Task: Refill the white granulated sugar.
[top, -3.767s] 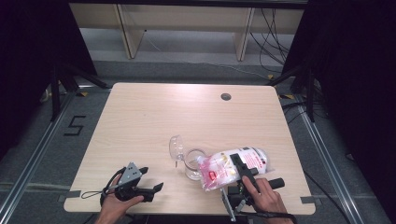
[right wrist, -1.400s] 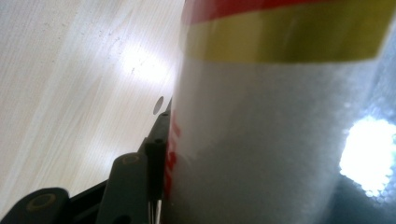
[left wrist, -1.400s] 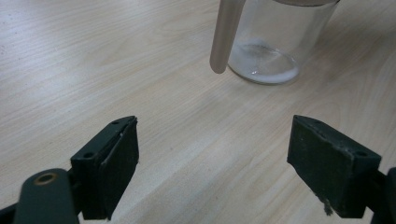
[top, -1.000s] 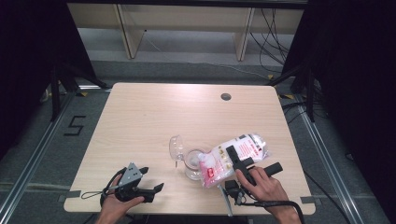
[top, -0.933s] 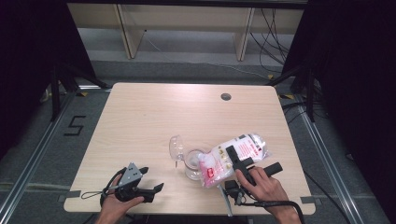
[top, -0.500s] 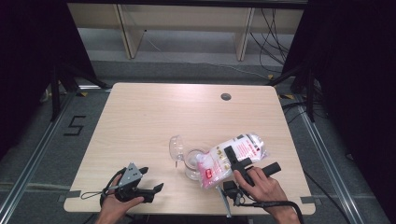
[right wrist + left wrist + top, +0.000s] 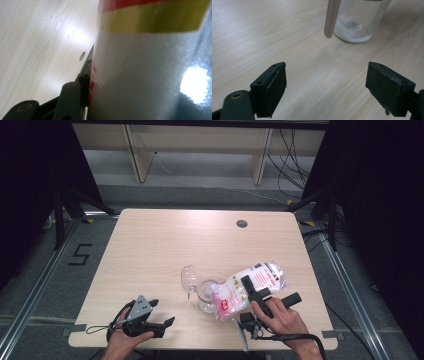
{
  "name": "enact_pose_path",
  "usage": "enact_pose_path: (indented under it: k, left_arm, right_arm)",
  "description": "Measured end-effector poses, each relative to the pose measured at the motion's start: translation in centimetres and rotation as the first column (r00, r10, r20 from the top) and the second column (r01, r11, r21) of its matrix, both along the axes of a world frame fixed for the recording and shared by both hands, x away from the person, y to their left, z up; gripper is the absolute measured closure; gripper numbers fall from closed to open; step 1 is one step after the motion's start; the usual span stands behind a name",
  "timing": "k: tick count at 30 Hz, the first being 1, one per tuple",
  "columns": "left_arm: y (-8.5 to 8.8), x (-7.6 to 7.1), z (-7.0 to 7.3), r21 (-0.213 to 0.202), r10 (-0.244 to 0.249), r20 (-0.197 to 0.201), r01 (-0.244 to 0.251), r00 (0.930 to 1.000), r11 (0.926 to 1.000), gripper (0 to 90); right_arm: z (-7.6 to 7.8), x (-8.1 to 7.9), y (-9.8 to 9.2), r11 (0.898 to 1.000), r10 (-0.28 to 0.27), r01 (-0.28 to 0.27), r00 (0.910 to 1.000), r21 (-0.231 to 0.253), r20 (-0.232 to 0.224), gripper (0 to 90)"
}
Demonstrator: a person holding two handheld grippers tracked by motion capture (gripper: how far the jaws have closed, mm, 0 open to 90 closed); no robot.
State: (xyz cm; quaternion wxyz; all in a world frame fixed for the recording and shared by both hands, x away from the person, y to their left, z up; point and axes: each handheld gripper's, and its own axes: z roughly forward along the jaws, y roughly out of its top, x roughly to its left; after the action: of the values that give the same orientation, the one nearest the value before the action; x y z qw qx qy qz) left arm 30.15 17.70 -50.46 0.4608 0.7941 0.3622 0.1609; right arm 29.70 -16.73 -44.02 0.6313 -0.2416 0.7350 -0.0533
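Seen from the high view: right tool (image 7: 263,295) clamped on a plastic bag of white powder (image 7: 250,285), red and white label toward the near end, bag tilted with its lower end over the mouth of a clear glass jar (image 7: 207,295) standing on the wooden bench (image 7: 165,245). Hinged clear lid (image 7: 189,279) of the jar thrown open to the left, standing up beside the rim. Bag and jar set toward the near right part of the bench, well apart from the round dark grommet hole (image 7: 242,223) near the far edge. Right hand (image 7: 280,317) wrapped around the tool's handle, cable trailing off the near edge. Left tool (image 7: 161,315) rested low at the near left corner, held in the left hand (image 7: 125,335), grey three-cornered plate on top, jaws spread apart with nothing between them. Pictured in the left gripper view: both black pads (image 7: 274,87) wide apart over bare wood, base of the jar (image 7: 358,22) ahead with a thin layer of white powder at the bottom. Pictured in the right gripper view: bag (image 7: 150,75) pressed hard against the one visible black jaw, yellow and red bands across its top, bench (image 7: 37,37) to the left.
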Motion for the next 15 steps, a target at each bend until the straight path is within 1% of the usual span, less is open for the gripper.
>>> enact_pose_path:
  k: [1, 2, 4, 5, 6, 7, 8, 10, 11, 12, 13, 14, 15]
  left_arm:
    - [0.00, 0.00, 0.00, 0.000, 0.000, 0.000, 0.000, 1.0000, 1.0000, 16.7]
    - [0.03, 0.02, 0.01, 0.007, -0.001, 0.001, 0.001, 1.0000, 1.0000, 16.7]
    - [-0.05, 0.01, -0.03, -0.005, 0.002, 0.000, -0.002, 1.0000, 1.0000, 16.7]
    - [-0.03, 0.00, 0.00, -0.001, 0.002, -0.002, -0.002, 1.0000, 1.0000, 16.7]
    - [-0.02, -0.02, 0.01, 0.000, 0.003, -0.002, -0.003, 1.0000, 1.0000, 16.7]
    - [-0.01, -0.01, 0.01, 0.001, 0.003, -0.002, -0.003, 1.0000, 1.0000, 16.6]
    - [0.02, 0.05, 0.01, 0.003, 0.000, 0.003, 0.000, 1.0000, 1.0000, 16.6]
    - [-0.04, 0.00, 0.00, -0.002, 0.002, -0.002, -0.002, 1.0000, 1.0000, 16.7]
    - [-0.04, 0.00, 0.00, -0.002, 0.002, -0.002, -0.002, 1.0000, 1.0000, 16.6]
    - [0.03, 0.02, 0.06, 0.015, -0.004, 0.001, 0.004, 1.0000, 0.9999, 16.6]
    - [-0.05, -0.03, 0.05, 0.011, -0.002, -0.005, 0.002, 1.0000, 0.9999, 16.6]
    - [-0.04, 0.03, 0.05, 0.019, -0.010, 0.004, 0.010, 0.9999, 0.9998, 16.7]
    - [0.16, 0.17, 0.10, 0.049, -0.025, 0.011, 0.025, 0.9996, 0.9985, 16.7]
  right_arm:
    - [-0.15, -0.04, -0.15, 1.000, -0.014, 0.014, 0.9999, 0.019, -0.005, 54.8]
    - [-0.15, -0.04, -0.15, 1.000, -0.014, 0.014, 0.9999, 0.019, -0.005, 54.8]
    - [-0.02, 0.03, -0.16, 1.000, -0.002, 0.002, 1.0000, 0.000, -0.003, 54.9]
    - [0.05, 0.11, -0.12, 1.000, 0.008, -0.008, 1.0000, -0.011, -0.004, 54.9]
    - [0.05, 0.11, -0.14, 1.000, 0.008, -0.008, 1.0000, -0.012, -0.004, 54.9]
    - [-0.06, 0.05, -0.23, 1.000, -0.001, 0.001, 1.0000, 0.004, -0.006, 54.9]
    - [0.09, 0.09, -0.11, 1.000, 0.012, -0.012, 0.9999, -0.022, -0.001, 55.0]
    - [-0.21, -0.03, -0.19, 1.000, -0.012, 0.013, 0.9999, 0.012, -0.012, 55.0]
    - [-0.21, -0.03, -0.19, 1.000, -0.012, 0.013, 0.9999, 0.012, -0.012, 55.0]
    - [-0.23, -0.04, -0.14, 1.000, -0.011, 0.011, 0.9999, 0.010, -0.012, 55.1]
    - [-0.26, 0.01, -0.07, 1.000, 0.001, -0.001, 0.9999, 0.010, -0.012, 55.1]
    - [-0.09, 0.04, 0.12, 1.000, 0.013, -0.013, 0.9999, -0.018, -0.004, 55.1]
    - [-0.29, 0.01, 0.04, 1.000, -0.001, 0.001, 0.9999, 0.006, -0.013, 55.1]
